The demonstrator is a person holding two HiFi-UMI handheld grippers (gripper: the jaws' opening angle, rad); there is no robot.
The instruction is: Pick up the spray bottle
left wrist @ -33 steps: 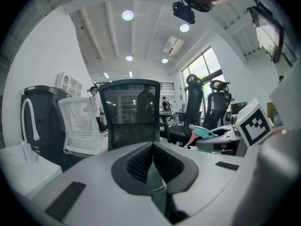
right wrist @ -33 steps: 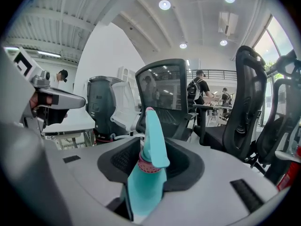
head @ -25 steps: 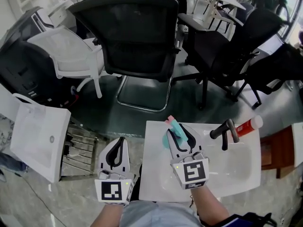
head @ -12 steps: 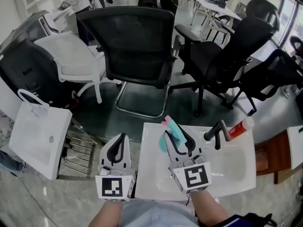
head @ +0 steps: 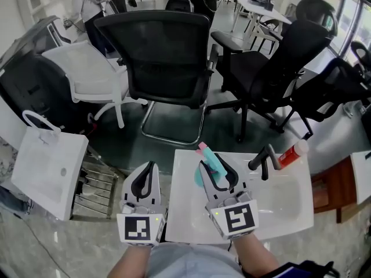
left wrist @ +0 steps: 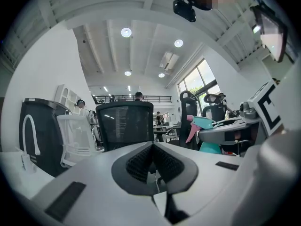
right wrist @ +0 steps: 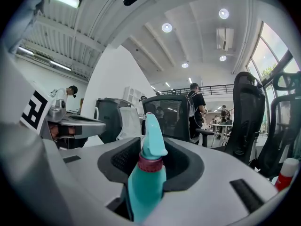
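A teal spray bottle [head: 217, 163] with a pink trigger and a red collar is held above the white sink basin [head: 278, 213]. My right gripper [head: 212, 168] is shut on its body, nozzle pointing away from me. In the right gripper view the bottle [right wrist: 149, 173] stands upright between the dark pads [right wrist: 123, 158]. My left gripper [head: 148, 168] hovers left of the basin, shut and empty. In the left gripper view, that gripper's [left wrist: 151, 161] pads meet with nothing between them, and the bottle [left wrist: 207, 124] shows at the right.
A black faucet [head: 264, 158] rises at the basin's far edge, with a red bottle with a white cap [head: 293, 152] beside it. A black mesh chair [head: 162, 51] and a white chair [head: 87, 68] stand beyond. A white bag [head: 43, 161] and a wire rack [head: 98, 184] lie at left.
Both grippers have risen a little, the right one carrying the spray bottle up from the basin. Its grip on the bottle looks unchanged.
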